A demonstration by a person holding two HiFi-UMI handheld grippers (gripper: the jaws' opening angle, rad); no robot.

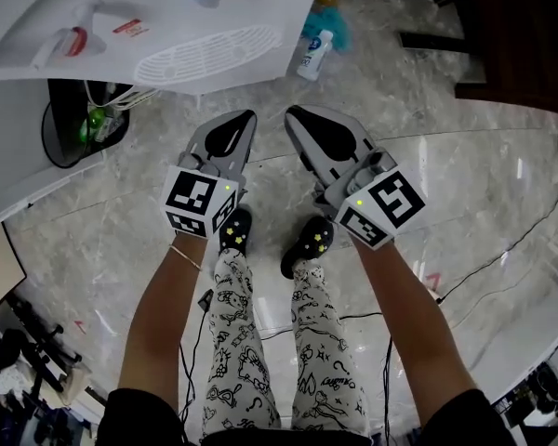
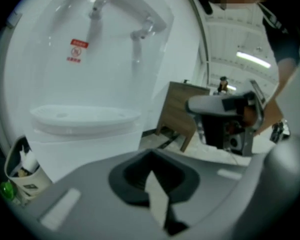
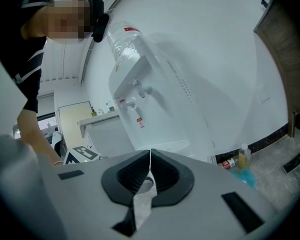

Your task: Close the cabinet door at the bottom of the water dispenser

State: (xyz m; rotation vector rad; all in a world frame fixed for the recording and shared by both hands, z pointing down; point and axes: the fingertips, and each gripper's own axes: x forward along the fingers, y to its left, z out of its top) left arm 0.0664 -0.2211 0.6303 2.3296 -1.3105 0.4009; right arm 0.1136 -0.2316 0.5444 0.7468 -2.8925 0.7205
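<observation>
The white water dispenser (image 1: 167, 17) stands just ahead of me, seen from above with its drip grille (image 1: 209, 52) and taps (image 1: 74, 40). Its bottom cabinet door is hidden under the top in the head view. In the left gripper view the taps and drip tray (image 2: 85, 116) fill the left side, above a plain white lower front (image 2: 85, 151). My left gripper (image 1: 247, 115) (image 2: 151, 155) and right gripper (image 1: 292, 112) (image 3: 150, 152) hover side by side over the floor, both shut and empty, a short way from the dispenser. The right gripper view shows the dispenser (image 3: 155, 104) with its bottle (image 3: 127, 39).
A black bin (image 1: 79, 124) with a green item sits left of the dispenser. Bottles (image 1: 314, 54) lie on the floor to its right. Dark wooden furniture (image 1: 511, 35) stands at the far right. Cables (image 1: 502, 249) cross the marble floor. The person's shoes (image 1: 237, 230) are below the grippers.
</observation>
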